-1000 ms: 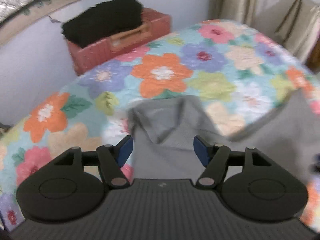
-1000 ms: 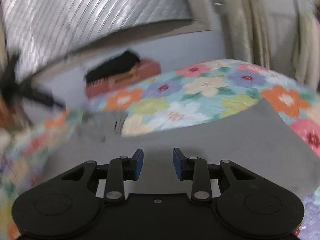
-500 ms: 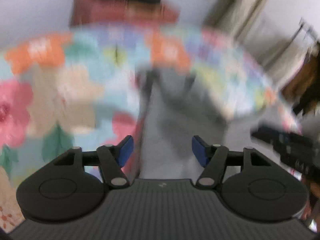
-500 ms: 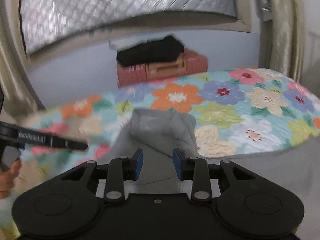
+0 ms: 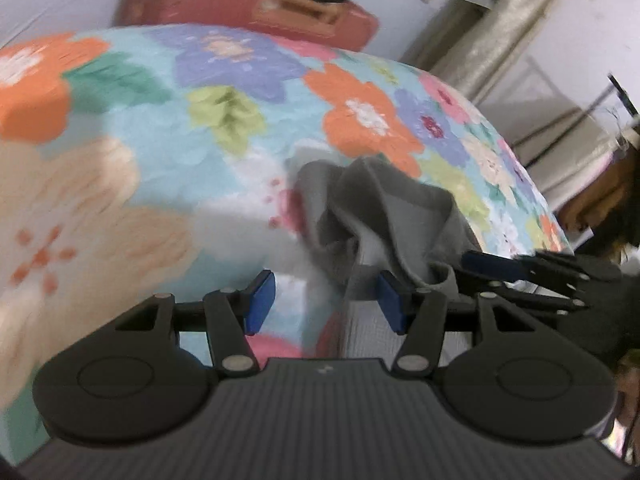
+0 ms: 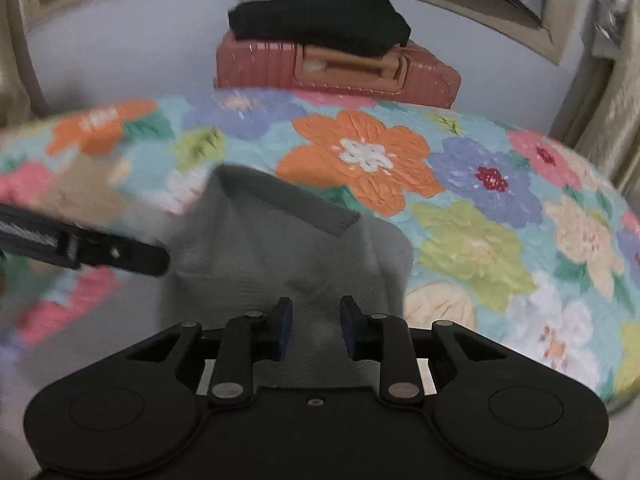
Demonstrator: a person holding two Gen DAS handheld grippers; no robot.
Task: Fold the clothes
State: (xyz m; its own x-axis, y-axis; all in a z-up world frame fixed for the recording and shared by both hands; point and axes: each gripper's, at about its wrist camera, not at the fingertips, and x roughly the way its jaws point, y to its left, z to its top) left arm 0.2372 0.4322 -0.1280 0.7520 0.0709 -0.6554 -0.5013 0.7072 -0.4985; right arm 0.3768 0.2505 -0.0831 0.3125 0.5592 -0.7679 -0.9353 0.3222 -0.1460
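Grey garment [image 5: 372, 216] now bunched; both grippers nearer.

Left black two-finger gripper [image 5: 323, 306], blue-padded, angled downward: jaws parted, just been opening, nothing pressed between them. Right black two-finger gripper [image 6: 316, 327], blue-padded, angled downward: jaws narrowly parted, pads gripping nothing.

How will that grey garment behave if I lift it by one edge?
The grey garment will probably droop and stretch, since it already lies crumpled in soft folds on the floral bedspread. It looks thin, so likely light, and may drag rather than slide.
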